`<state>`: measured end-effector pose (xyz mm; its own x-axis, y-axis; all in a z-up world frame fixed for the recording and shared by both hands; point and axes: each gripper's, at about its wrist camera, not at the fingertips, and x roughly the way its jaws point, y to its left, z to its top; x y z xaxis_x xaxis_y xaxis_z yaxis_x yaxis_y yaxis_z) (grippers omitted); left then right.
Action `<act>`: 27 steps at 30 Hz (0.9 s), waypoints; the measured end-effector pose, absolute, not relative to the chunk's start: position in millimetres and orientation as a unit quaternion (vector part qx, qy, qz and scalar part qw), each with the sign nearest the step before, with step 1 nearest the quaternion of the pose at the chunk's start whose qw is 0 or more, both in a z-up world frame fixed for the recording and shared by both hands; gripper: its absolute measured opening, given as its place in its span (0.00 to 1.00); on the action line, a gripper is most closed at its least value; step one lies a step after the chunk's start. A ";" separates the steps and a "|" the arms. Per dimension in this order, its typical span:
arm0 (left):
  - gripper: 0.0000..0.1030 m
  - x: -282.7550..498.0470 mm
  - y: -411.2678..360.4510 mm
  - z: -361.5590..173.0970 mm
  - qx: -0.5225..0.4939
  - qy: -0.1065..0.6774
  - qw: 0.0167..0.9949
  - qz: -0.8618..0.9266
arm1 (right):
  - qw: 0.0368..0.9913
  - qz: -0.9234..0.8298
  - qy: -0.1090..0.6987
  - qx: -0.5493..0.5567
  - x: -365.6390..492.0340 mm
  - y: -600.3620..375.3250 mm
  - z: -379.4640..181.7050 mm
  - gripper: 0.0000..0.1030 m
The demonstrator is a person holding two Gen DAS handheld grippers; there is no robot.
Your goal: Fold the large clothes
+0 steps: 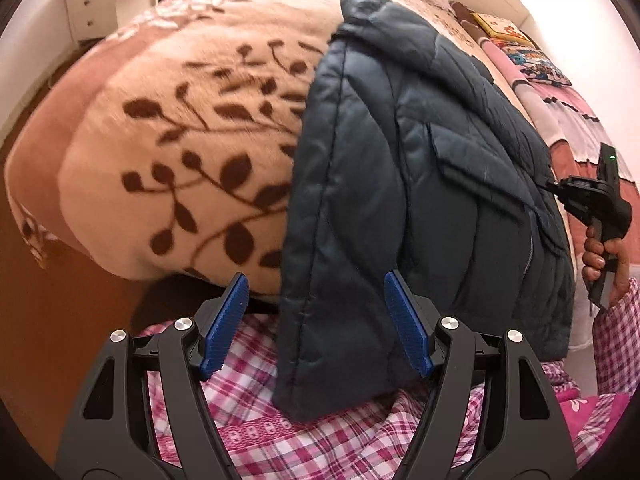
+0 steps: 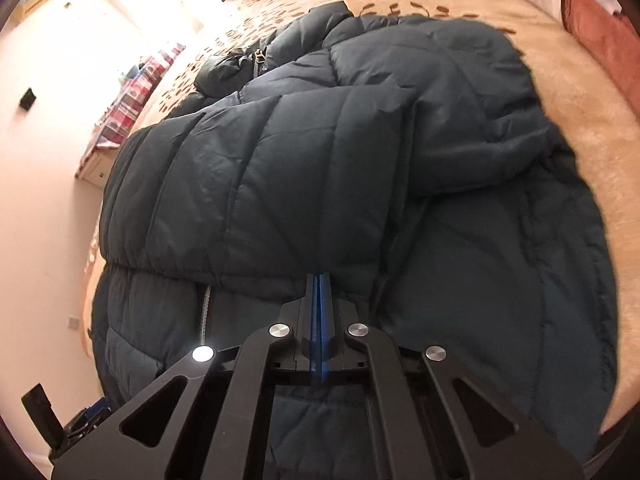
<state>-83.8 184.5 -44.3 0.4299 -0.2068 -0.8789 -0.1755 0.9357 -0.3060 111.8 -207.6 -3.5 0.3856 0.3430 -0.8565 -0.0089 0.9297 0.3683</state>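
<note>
Quilted, faintly shiny jacket [image 1: 420, 168] on plush blanket [image 1: 180, 128].

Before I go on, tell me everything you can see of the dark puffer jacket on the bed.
The jacket is dark teal, quilted, of smooth padded fabric. It lies partly folded on the beige leaf-patterned blanket, one sleeve with an elastic cuff laid across the body. A zipper and a flapped pocket show, and the hem hangs off the bed's edge. The left tongs stand open around that hem. The right tongs are shut, tips at the sleeve; whether they pinch fabric I cannot tell.

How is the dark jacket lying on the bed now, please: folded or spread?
Partly folded: the jacket has a sleeve laid across its body.
</note>
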 end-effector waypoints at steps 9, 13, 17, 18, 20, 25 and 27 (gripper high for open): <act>0.67 -76.4 178.1 -60.0 -0.187 0.549 0.814 -0.041 | 0.819 0.119 0.533 0.175 24.2 -268.0 31.1 0.04; 0.67 -75.1 173.6 -63.6 -0.184 0.555 0.810 -0.050 | 0.809 0.077 0.544 0.209 -21.3 -310.8 22.7 0.04; 0.67 -73.7 167.7 -63.9 -0.174 0.558 0.809 -0.055 | 0.796 0.052 0.559 0.225 -55.5 -333.8 8.4 0.27; 0.67 -73.0 165.7 -63.8 -0.171 0.560 0.809 -0.057 | 0.795 0.048 0.560 0.226 -62.9 -338.3 5.7 0.66; 0.67 -71.3 160.9 -62.6 -0.167 0.560 0.809 -0.059 | 0.810 0.033 0.542 0.221 -76.0 -343.9 8.0 0.79; 0.67 -68.2 151.6 -61.9 -0.161 0.563 0.809 -0.061 | 0.803 0.033 0.555 0.213 -86.4 -353.6 1.4 0.79; 0.67 -67.6 149.2 -62.4 -0.159 0.564 0.808 -0.064 | 0.797 0.041 0.564 0.214 -90.5 -354.3 -3.1 0.79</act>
<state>-67.6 149.2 -62.4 0.3563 -0.2823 -0.8907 -0.0770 0.9411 -0.3291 -90.5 -354.3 -3.1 0.3614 0.3071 -0.8804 0.1752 0.9050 0.3876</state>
